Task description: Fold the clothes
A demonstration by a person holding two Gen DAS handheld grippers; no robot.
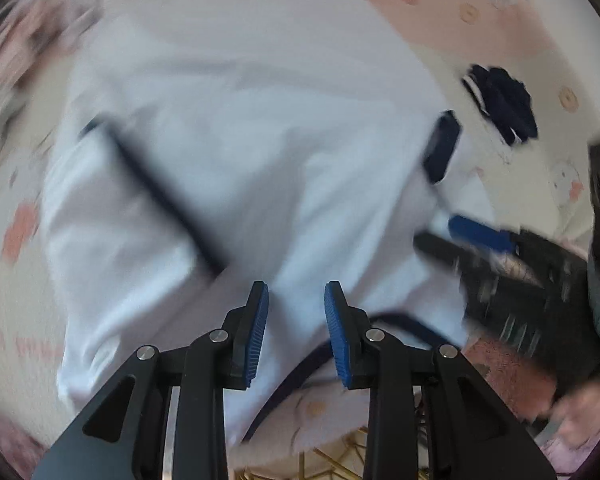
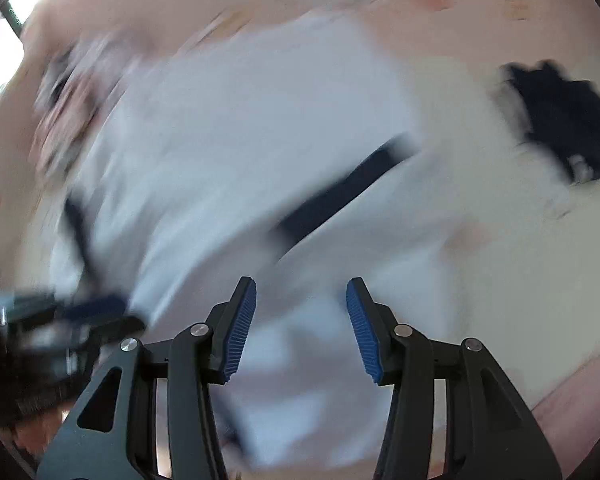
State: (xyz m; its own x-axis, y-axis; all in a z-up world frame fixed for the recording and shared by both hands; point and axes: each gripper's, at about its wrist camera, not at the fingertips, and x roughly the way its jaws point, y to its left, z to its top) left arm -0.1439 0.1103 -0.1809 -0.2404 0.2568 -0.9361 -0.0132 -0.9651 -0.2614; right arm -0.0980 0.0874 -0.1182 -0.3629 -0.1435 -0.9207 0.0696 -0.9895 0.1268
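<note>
Left wrist view: left gripper (image 1: 296, 332) hung at bottom centre, jaws partly apart, nothing between pads. White shirt (image 1: 236, 152) with dark trim filled frame centre, spread on pink patterned bedsheet (image 1: 480, 32); dark bundle (image 1: 504, 104) upper right.

Right wrist view, blurred: right gripper (image 2: 302, 328) half-open, empty, over shirt's lower part. Looked light, limp, creasable; best pinched at hem or sleeve edge.

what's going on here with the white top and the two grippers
A person is partway through folding clothes with a hand-held gripper in each hand. A white top with dark trim lies spread on a pink patterned bedsheet, and a small dark garment sits beside it. The left gripper and right gripper both hang above the top with jaws open and nothing between them. Both views are blurred, so finer detail is hard to tell.
</note>
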